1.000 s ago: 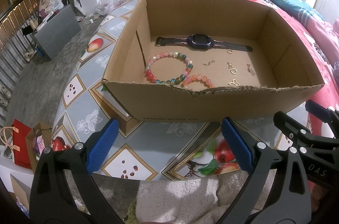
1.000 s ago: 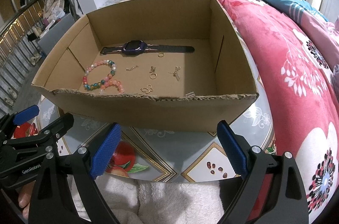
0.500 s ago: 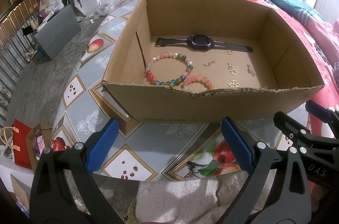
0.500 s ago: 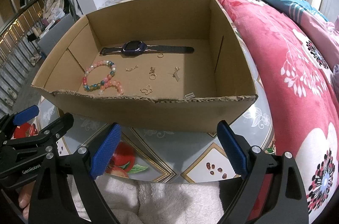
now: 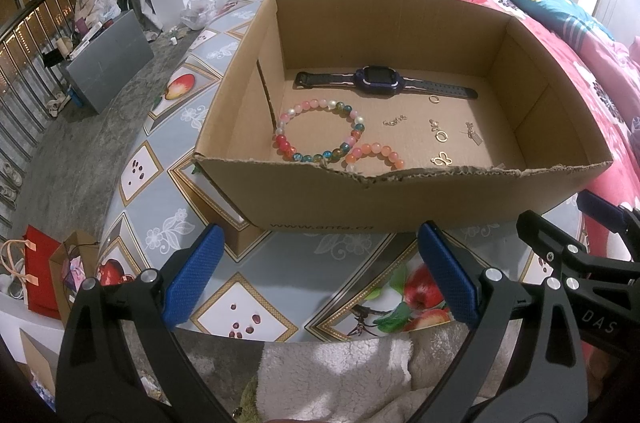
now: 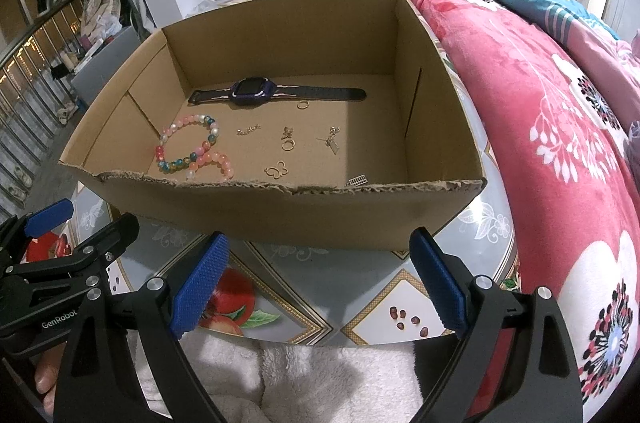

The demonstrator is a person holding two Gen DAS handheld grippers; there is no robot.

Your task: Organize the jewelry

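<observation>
Watch [image 5: 378, 82], bead bracelets [image 5: 320, 131] and gold charms [image 6: 282, 170] lie in the cardboard box [image 6: 280, 215]; both grippers [image 5: 320, 279] [image 6: 316, 283] hover outside, fingers released, holding nothing

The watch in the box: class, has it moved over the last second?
No. The watch lies flat near the far wall of the cardboard box, as before, above the small gold ring.
</observation>
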